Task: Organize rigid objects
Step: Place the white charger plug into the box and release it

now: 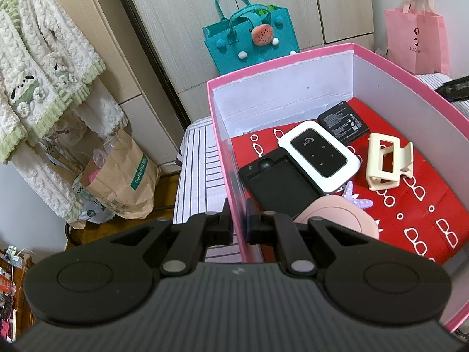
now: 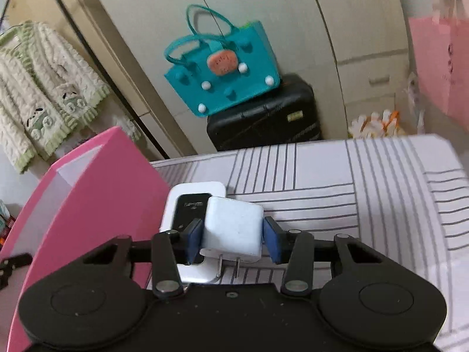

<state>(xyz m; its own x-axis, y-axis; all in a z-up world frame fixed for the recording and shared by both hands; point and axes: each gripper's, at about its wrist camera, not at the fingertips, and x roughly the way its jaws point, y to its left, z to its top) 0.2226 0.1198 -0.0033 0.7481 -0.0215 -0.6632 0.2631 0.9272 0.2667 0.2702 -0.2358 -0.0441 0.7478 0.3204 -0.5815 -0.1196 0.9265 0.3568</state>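
A pink box (image 1: 225,158) stands on the striped bed. My left gripper (image 1: 239,224) is shut on the box's left wall, one finger outside and one inside. Inside lie a white pocket router (image 1: 319,157), a black flat device (image 1: 278,182), a black battery (image 1: 343,121), a cream hair claw (image 1: 387,161), a pink round object (image 1: 337,217) and a purple clip (image 1: 356,198). My right gripper (image 2: 233,239) is shut on a white plug charger (image 2: 233,228), prongs pointing toward the camera, held above a second white router (image 2: 190,202) beside the box (image 2: 88,193).
The striped bedsheet (image 2: 366,193) spreads right of the box. A teal felt bag (image 2: 222,70) sits on a black suitcase (image 2: 263,120) by the wardrobe. A pink shopping bag (image 1: 416,41) hangs at the right. A paper bag (image 1: 123,176) and a fluffy cardigan (image 1: 38,82) are at the left.
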